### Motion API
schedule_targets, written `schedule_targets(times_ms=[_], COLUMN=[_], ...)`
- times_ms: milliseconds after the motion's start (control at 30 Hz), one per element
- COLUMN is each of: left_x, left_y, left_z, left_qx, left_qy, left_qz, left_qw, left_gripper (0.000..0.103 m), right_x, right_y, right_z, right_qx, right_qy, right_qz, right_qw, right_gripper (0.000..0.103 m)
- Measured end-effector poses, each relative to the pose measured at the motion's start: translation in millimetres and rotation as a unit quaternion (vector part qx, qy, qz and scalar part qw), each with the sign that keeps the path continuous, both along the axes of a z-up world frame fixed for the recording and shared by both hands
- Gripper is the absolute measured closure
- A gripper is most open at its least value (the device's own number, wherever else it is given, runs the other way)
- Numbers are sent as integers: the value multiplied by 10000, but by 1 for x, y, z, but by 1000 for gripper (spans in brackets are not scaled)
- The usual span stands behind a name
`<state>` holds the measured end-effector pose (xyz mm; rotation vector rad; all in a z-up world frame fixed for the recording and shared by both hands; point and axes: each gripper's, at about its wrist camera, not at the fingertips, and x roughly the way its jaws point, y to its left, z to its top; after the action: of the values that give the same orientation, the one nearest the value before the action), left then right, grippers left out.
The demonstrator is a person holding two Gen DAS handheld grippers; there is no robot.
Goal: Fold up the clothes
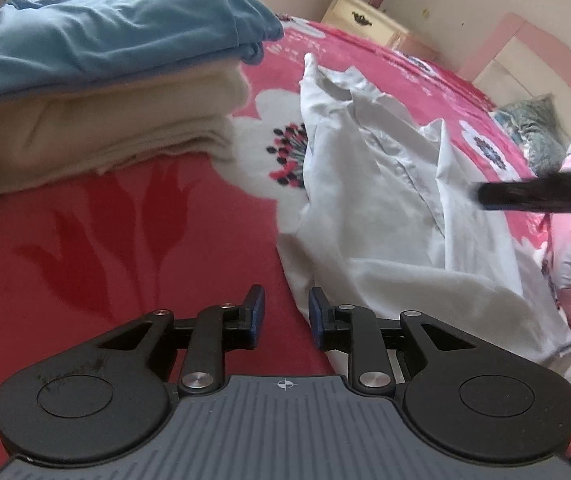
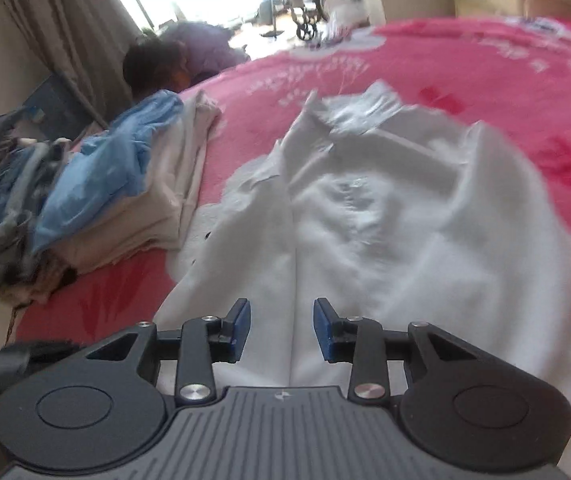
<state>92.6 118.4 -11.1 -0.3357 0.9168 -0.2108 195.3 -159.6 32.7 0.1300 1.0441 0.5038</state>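
The white shirt (image 2: 385, 216) lies crumpled on the bed, spread over the pink floral blanket (image 1: 105, 248). Its collar end points away from both cameras; its lower hem lies nearest the claws. A vertical seam or placket edge runs down the middle of the garment in the right wrist view.

Left claw (image 1: 286, 316): jaws apart, nothing between them. It hovers low over the blanket, at the left edge of the shirt — the right-hand fingertip sits over the white fabric, the left-hand one over bare red blanket. Contact with the cloth cannot be confirmed.

Right claw (image 2: 282, 328): jaws apart, nothing between them. It is positioned over the near part of the shirt, roughly in line with the central seam. In the left wrist view a dark, motion-blurred bar (image 1: 537, 196) enters from the right edge above the shirt; what it is cannot be told.

Beside the shirt, to its left, stands a folded stack: a blue garment (image 1: 117, 40) on top of cream folded cloth (image 1: 105, 132). The stack is near the shirt but not touching it. Further left in the right wrist view lies a loose heap of dark and blue clothes (image 2: 9, 184). A cream nightstand (image 1: 365, 20) stands against the wall beyond the bed.
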Motion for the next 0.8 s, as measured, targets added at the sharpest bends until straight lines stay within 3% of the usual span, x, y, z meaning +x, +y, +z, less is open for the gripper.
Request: schedule_targets(times_ms=[233,267,300,333,367,467,533,600,667,800], left_x=[7,9,10,10,11,11,11,9,8,4], left_y=[-7,-10,-13,-16,-18,-22,-23,-23,-26,-28], left_z=[-10,-12,-13,-15,-17,-19,-20,-20,-19,-16], left_qx=[-52,-14,24,87,137,223,256,267,348,475], left_qy=[-262,-306,-351,-393,-421,-510,-529,-561,-587,-629], left_qz=[-493,-557,-621,-667,-698,-733,-742,-779,-812,-868], left_qw=[9984,9980,9974,9970,9966,9958,9955,9950,9944,9931], left_gripper=[79,79,79,79,79,79,78,75,74,74], right_x=[42,41,40,38,34,26,24,27,33,40], right_y=[21,25,28,32,35,35,37,43,52,76], right_z=[-54,-56,-57,-56,-54,-28,-8,2,1,-30], right_qx=[250,208,104,-83,-258,-538,-806,-1017,-1212,-1784], right_qy=[695,710,675,599,474,-249,-866,-1195,-1349,-1522], right_qz=[84,163,249,353,410,316,291,428,542,869], right_qw=[9972,9971,9974,9975,9977,9977,9926,9867,9819,9682], right_gripper=[66,73,91,100,103,103,103,103,103,100])
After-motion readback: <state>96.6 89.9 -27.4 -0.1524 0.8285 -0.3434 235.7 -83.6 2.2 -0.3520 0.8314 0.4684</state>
